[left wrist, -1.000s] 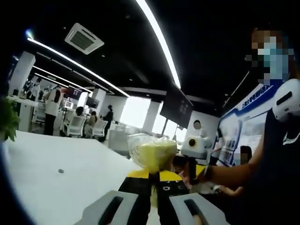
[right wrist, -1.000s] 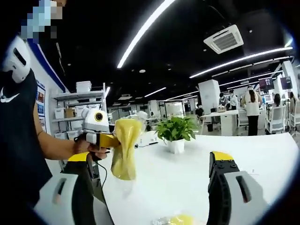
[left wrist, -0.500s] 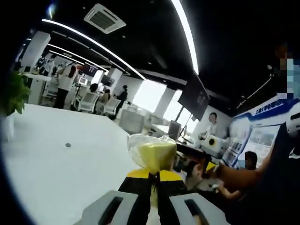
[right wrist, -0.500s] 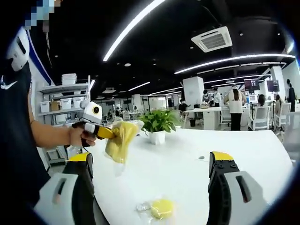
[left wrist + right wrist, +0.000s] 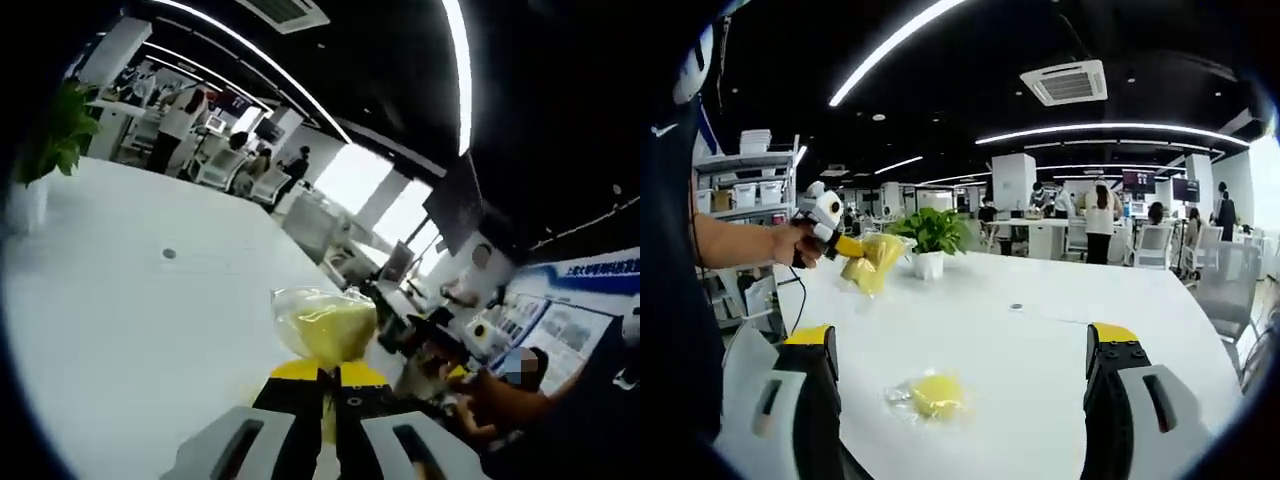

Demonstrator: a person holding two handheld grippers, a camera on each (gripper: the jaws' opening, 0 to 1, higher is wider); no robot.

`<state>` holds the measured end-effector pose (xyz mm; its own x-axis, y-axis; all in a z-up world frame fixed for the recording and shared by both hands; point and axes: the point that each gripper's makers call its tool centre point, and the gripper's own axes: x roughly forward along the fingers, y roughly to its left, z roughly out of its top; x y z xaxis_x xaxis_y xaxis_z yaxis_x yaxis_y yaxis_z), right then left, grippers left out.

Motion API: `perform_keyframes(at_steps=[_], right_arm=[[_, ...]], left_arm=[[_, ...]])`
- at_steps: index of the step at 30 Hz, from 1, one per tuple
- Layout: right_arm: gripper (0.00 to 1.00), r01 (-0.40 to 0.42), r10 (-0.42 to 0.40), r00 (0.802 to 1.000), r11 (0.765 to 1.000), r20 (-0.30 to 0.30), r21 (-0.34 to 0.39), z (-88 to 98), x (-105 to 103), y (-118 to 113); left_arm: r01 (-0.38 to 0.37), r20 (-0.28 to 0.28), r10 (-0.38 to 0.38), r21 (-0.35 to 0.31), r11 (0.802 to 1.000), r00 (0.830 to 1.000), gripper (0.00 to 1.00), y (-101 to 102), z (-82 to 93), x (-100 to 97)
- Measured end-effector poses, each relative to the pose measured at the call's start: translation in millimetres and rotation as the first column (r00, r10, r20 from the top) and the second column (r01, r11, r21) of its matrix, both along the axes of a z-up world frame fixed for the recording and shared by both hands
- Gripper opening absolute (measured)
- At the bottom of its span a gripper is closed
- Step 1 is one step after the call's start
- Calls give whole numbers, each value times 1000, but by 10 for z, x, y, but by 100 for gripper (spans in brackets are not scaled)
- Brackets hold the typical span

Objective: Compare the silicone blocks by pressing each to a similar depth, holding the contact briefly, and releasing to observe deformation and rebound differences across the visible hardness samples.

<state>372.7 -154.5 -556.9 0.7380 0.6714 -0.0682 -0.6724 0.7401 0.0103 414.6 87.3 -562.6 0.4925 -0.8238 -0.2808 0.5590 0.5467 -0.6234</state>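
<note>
Left gripper is clamping its fingers together on the neck of a clear bag holding a yellow silicone block, the bagged sample standing up just ahead of the yellow finger tips and held off the white bench. In the right gripper view the same left gripper is appearing at far left in the person's hand, carrying the bagged block in the air above the bench edge, near a potted plant in a white pot. Right gripper is holding its fingers spread wide with nothing between them, aiming over the bench. A second bagged yellow block is lying flat on the bench between and just ahead of those open fingers, not touched by either one. Judgement on progress: no pressing contact is happening at this moment; one sample is being held aloft by its wrapping, not squeezed on its body, and the other is resting free on the bench. The press, hold and release comparison appears to be still ahead for at least the bench sample; whether the lifted one has been tested I cannot tell. Two samples are visible; their hardness grades cannot be read. People and chairs are standing well behind at far desks.
</note>
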Motion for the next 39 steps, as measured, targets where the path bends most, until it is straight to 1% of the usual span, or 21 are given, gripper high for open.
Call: perform_keyframes(at_steps=[1,4,5,7,9,10,11,12,15,16,17,18,20,22,24,25,28,30,32,35,39], right_arm=[[97,3,-3,1000,1000,10,6,-5,-35,-35],[97,39,-39,999,999,-33,-3,-101,-50,-111],[97,50,-50,998,999,-28,-16,-133,-62,-146],[97,68,-68,997,998,-34,-16,-171,-80,-205],[97,88,-89,996,996,-31,-14,-199,-85,-265],[97,101,-101,994,995,-39,-20,-241,-93,-305],[97,116,-117,992,993,-35,-36,-276,-95,-343],[97,133,-135,991,989,-26,-61,-329,-95,-390],[97,149,-153,986,986,-72,-70,-509,-126,-450],[97,152,-157,985,986,-75,-72,-532,-128,-462],[97,155,-161,983,985,-83,-75,-589,-140,-480],[97,158,-165,981,985,-97,-72,-644,-156,-497],[97,168,-174,979,983,-104,-70,-705,-177,-525],[97,182,-187,974,982,-126,-51,-763,-193,-561],[97,192,-197,972,980,-131,-52,-805,-205,-595],[97,194,-200,970,980,-136,-51,-818,-209,-603],[97,194,-197,969,980,-146,-31,-847,-231,-612],[97,192,-192,969,981,-157,-15,-896,-235,-618],[97,189,-190,969,982,-160,-19,-1031,-227,-682],[97,182,-184,968,983,-170,-25,-1137,-227,-688],[97,182,-185,966,983,-181,-31,-1204,-213,-711]], left_arm=[[2,-5,-2,2,1000,1000,1,0,-21,7],[-10,-43,11,8,1000,999,0,48,-208,79],[-21,-79,22,15,1000,997,0,86,-315,104],[-37,-106,39,23,999,994,0,155,-473,155],[-49,-157,54,33,998,986,0,207,-636,156],[-54,-168,59,32,998,984,0,231,-726,158],[-57,-178,61,30,998,982,0,239,-787,156],[-68,-209,72,27,997,975,0,257,-875,145],[-74,-206,83,51,996,975,0,286,-1067,161],[-81,-214,90,47,996,973,0,304,-1123,171],[-90,-240,94,31,996,966,0,338,-1231,202],[-91,-250,95,30,995,964,0,346,-1260,201],[-82,-251,92,49,995,964,0,379,-1388,196],[-75,-299,96,82,994,949,1,417,-1541,135],[-84,-316,104,74,994,943,1,443,-1621,115],[-96,-331,115,73,993,937,1,490,-1712,125],[-111,-363,124,55,992,923,1,538,-1808,103],[-121,-369,135,60,991,920,1,554,-1842,96],[-131,-379,143,58,990,914,1,585,-1878,80],[-137,-383,146,52,989,912,1,582,-1884,65],[-135,-389,146,58,989,910,1,605,-1912,70]])
